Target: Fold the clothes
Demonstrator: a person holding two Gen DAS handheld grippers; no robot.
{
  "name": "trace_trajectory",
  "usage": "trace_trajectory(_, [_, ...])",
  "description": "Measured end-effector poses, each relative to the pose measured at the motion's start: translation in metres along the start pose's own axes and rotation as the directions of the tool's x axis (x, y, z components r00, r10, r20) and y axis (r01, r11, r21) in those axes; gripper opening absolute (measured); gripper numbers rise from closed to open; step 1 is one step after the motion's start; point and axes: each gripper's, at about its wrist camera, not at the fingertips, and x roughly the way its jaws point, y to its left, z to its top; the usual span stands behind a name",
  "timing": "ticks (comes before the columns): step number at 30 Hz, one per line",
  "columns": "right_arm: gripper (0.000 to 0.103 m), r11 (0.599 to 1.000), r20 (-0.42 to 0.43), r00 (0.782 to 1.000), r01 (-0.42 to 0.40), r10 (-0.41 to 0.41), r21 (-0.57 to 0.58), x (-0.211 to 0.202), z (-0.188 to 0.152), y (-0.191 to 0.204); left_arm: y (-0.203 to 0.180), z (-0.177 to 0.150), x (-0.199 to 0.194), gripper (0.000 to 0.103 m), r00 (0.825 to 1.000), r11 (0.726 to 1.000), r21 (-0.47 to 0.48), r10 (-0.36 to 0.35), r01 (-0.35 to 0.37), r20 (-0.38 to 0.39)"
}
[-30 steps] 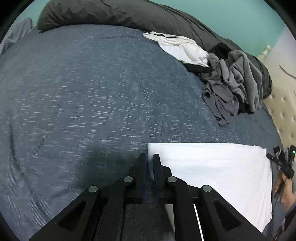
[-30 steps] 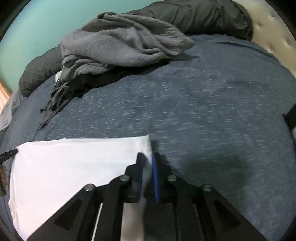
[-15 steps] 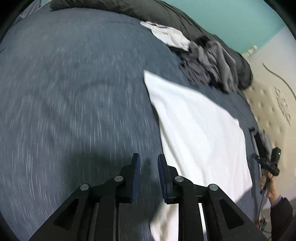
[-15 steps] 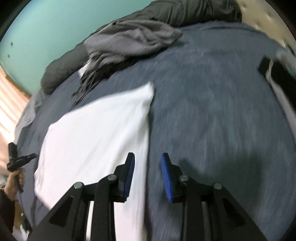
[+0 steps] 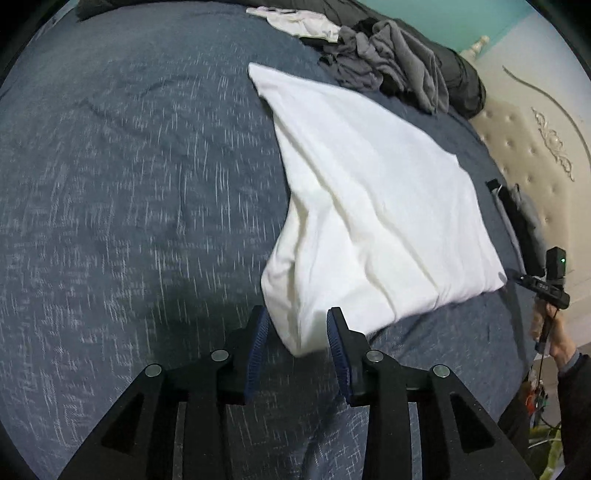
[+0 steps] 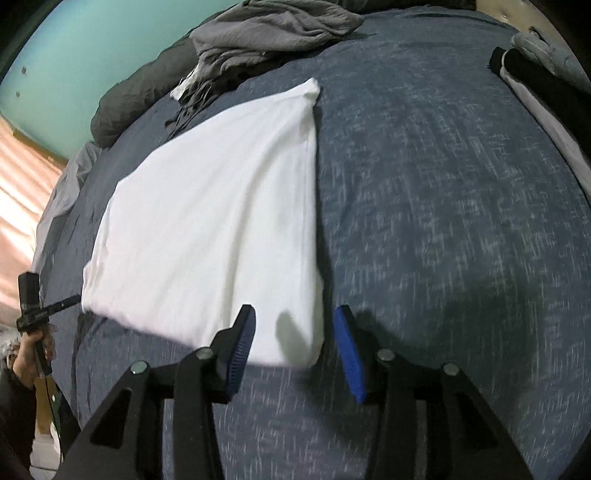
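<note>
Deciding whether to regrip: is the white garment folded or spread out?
Folded: the white garment lies as a compact doubled rectangle on the bed, with layered edges at its near corner.

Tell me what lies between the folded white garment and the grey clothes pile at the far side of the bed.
Only bare blue bedspread separates the white garment from the grey clothes pile, seen in the right wrist view.

Left black two-finger gripper with blue ribbed pads point(image 5: 297, 328): jaws opening, angled downward. Right black two-finger gripper with blue ribbed pads point(image 6: 295, 328): likewise opening, angled downward.
</note>
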Motion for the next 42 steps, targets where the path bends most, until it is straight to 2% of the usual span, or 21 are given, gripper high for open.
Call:
trace_trajectory(8, [0.045,0.999,-0.046,0.998,0.031,-0.033,-0.041,0.01,-0.018,0.011,-0.008,-0.011,0.009,0.035,0.999,0.999,0.038,0.033,-0.032,-0.018])
trace_trajectory(10, [0.044,0.999,-0.05,0.998,0.032,-0.034,-0.044,0.013,-0.019,0.011,-0.009,-0.011,0.009,0.016,0.999,0.999,0.042,0.03,-0.03,-0.016])
trace_trajectory(11, [0.04,0.998,-0.048,0.998,0.034,-0.036,-0.045,0.014,-0.02,0.011,-0.009,-0.011,0.009,0.004,0.999,0.998,0.045,0.033,-0.032,-0.017])
trace_trajectory(13, [0.014,0.998,-0.041,0.998,0.035,-0.037,-0.053,0.015,-0.021,0.011,-0.011,-0.01,0.009,0.004,0.999,0.998,0.051,0.037,-0.036,-0.019])
trace_trajectory(16, [0.008,0.997,-0.025,0.999,0.033,-0.035,-0.066,0.014,-0.021,0.012,-0.015,-0.004,0.007,0.003,0.999,0.997,0.062,0.042,-0.041,-0.007])
trace_trajectory(24, [0.006,0.995,0.076,0.994,0.081,-0.077,-0.052,-0.012,-0.018,0.008,0.0,0.004,-0.027,0.002,0.996,0.995,0.062,0.071,-0.075,0.053])
trace_trajectory(28, [0.005,0.996,0.113,0.991,0.078,-0.072,-0.044,-0.029,-0.018,0.014,0.002,0.004,-0.035,0.002,0.996,0.996,0.054,0.061,-0.064,0.061])
trace_trajectory(32, [0.005,0.997,0.1,0.993,0.065,-0.062,-0.029,-0.023,-0.016,0.012,0.009,-0.003,-0.018,0.002,0.999,0.999,-0.006,0.037,-0.037,0.009])
trace_trajectory(34, [0.005,0.998,0.053,0.997,0.06,-0.059,-0.012,-0.008,-0.023,0.006,0.01,-0.007,-0.012,0.002,0.999,0.999,-0.02,0.036,-0.036,0.002])
trace_trajectory(37, [0.006,0.999,0.037,0.999,0.035,-0.035,0.022,0.002,-0.028,-0.002,0.015,-0.01,-0.008,0.003,1.0,0.998,-0.066,0.01,-0.009,0.001])
trace_trajectory(42, [0.009,0.998,0.05,0.998,-0.027,0.024,0.062,0.0,-0.026,-0.012,0.006,-0.006,-0.012,0.004,1.0,0.999,-0.042,0.018,-0.018,-0.004])
